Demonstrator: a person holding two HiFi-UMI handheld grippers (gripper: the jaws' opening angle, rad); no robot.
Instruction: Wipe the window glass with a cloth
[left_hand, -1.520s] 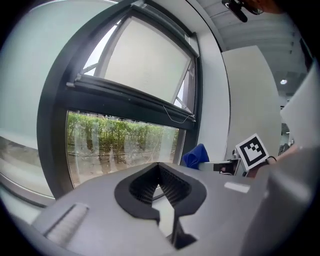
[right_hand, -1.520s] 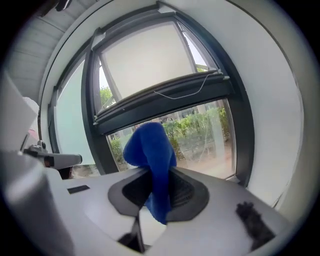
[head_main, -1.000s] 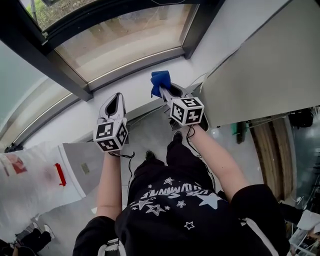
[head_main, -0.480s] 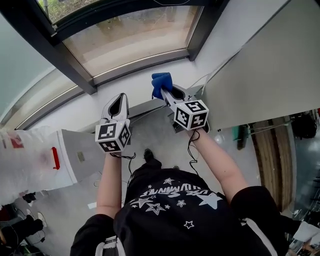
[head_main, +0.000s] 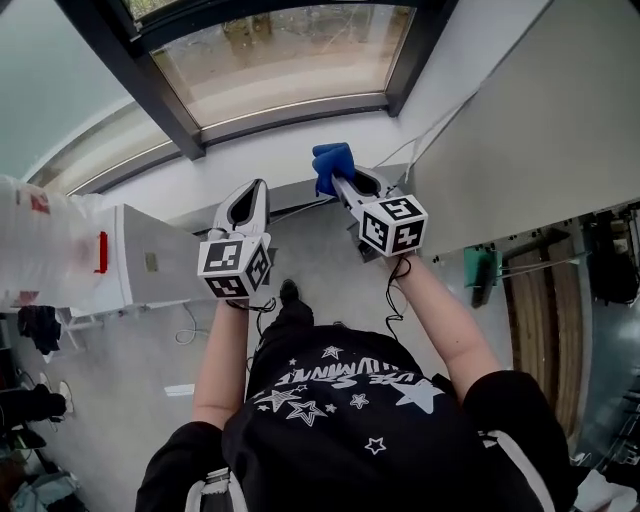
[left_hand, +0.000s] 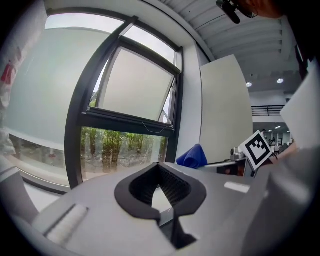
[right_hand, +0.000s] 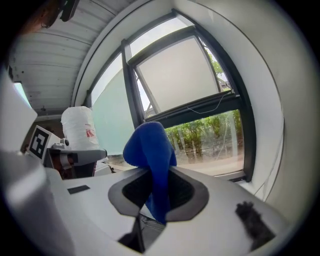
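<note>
blue cloth (right_hand: 149, 150) is pinched between the right gripper's (head_main: 345, 186) jaws, which press on its lower part while a rounded bunch stands up past the tips. in the head view it lies just right of centre in the upper half of the frame, over the white sill (head_main: 250, 165). it is near the lower right corner of the glass (head_main: 280, 60) but apart from it. left gripper (head_main: 248, 208), just left of centre, has its jaws pressed together at the tips, nothing between them. dark frame bars (head_main: 165, 105) edge the pane, and the gripper views show green trees through it. white bag (head_main: 40, 240) with red print lies at the left edge.
</note>
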